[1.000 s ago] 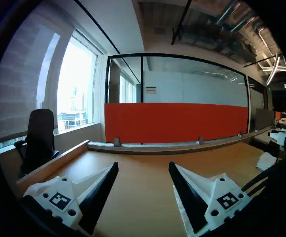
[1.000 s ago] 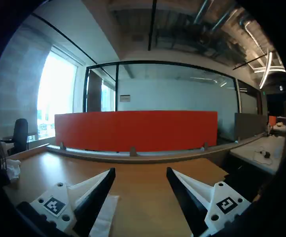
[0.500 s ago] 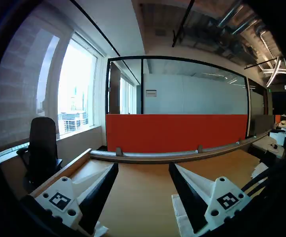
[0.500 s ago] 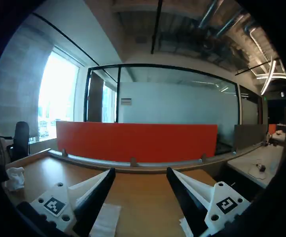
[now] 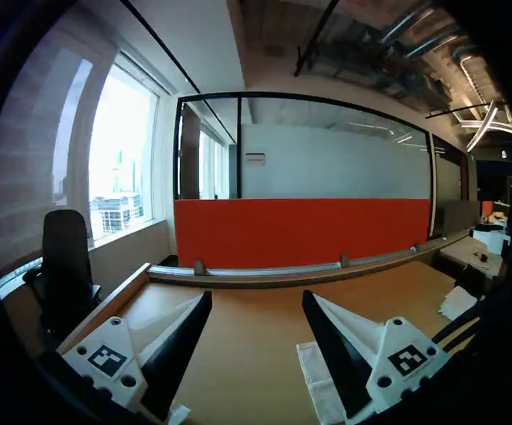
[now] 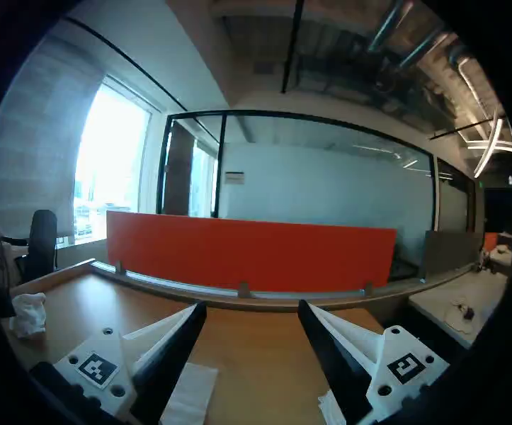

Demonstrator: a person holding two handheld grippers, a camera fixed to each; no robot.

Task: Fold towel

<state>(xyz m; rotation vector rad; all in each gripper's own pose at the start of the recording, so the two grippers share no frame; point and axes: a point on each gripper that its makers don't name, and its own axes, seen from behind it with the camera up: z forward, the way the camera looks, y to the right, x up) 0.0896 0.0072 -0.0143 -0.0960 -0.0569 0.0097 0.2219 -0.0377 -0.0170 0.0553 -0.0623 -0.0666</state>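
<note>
A white towel lies flat on the wooden desk, low in the left gripper view, partly under the right-hand finger. My left gripper hangs open above the desk with nothing between its fingers. In the right gripper view, white towel shows below the left-hand finger, and another white edge peeks out under the right-hand finger. My right gripper is open too, empty, above the desk.
An orange divider panel runs along the desk's far edge. A black office chair stands at the left by the window. A crumpled white cloth lies at the desk's left edge. More white cloth sits at the right.
Both grippers have tilted and drawn back a little, bringing more of the white towel into view under their fingers. Both stay open and empty.
</note>
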